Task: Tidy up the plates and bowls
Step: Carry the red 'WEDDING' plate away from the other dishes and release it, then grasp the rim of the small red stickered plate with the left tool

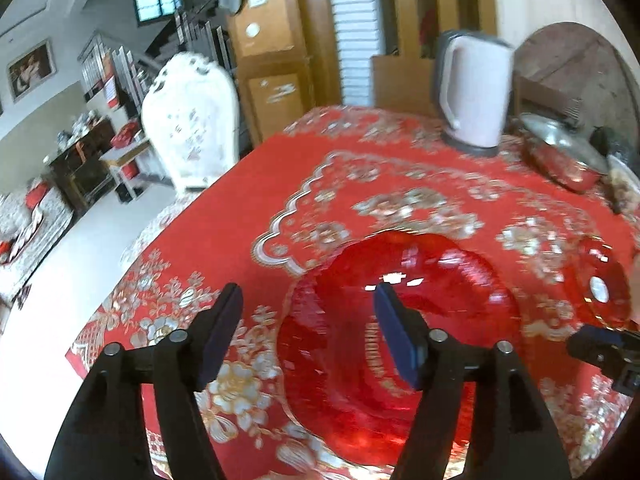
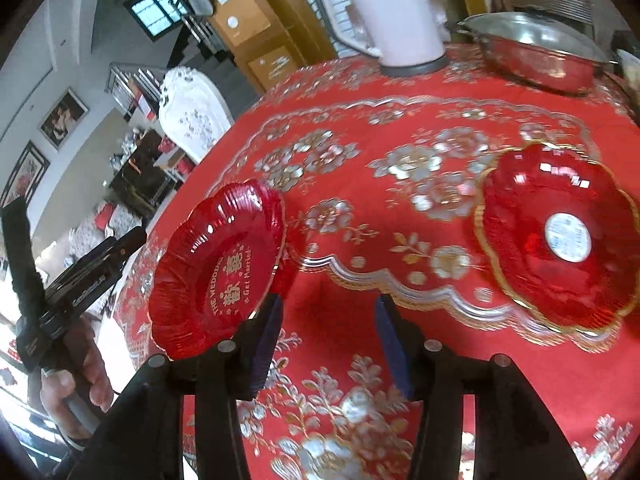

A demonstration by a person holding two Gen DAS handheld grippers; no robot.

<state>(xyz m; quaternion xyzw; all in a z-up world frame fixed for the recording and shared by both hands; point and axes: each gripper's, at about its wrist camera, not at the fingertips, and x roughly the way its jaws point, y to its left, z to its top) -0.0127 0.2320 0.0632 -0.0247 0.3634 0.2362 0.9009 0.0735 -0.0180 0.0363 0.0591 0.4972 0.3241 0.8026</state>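
A clear red plate [image 1: 400,344] with gold lettering lies on the red flowered tablecloth [image 1: 248,208], near the table's left edge. My left gripper [image 1: 310,334] is open over it; the right finger reaches over the plate's inside and the left finger is outside the rim. In the right wrist view the same plate [image 2: 216,268] looks tilted, with a hand holding the left gripper [image 2: 100,260] beside it. A red gold-rimmed bowl [image 2: 560,240] with a white sticker sits to the right. My right gripper [image 2: 332,344] is open and empty above bare cloth between the plate and the bowl.
A white kettle [image 2: 388,12] and a lidded steel pot [image 2: 536,52] stand at the back of the table. A white carved chair [image 1: 192,120] stands off the far left edge. The floor drops away on the left.
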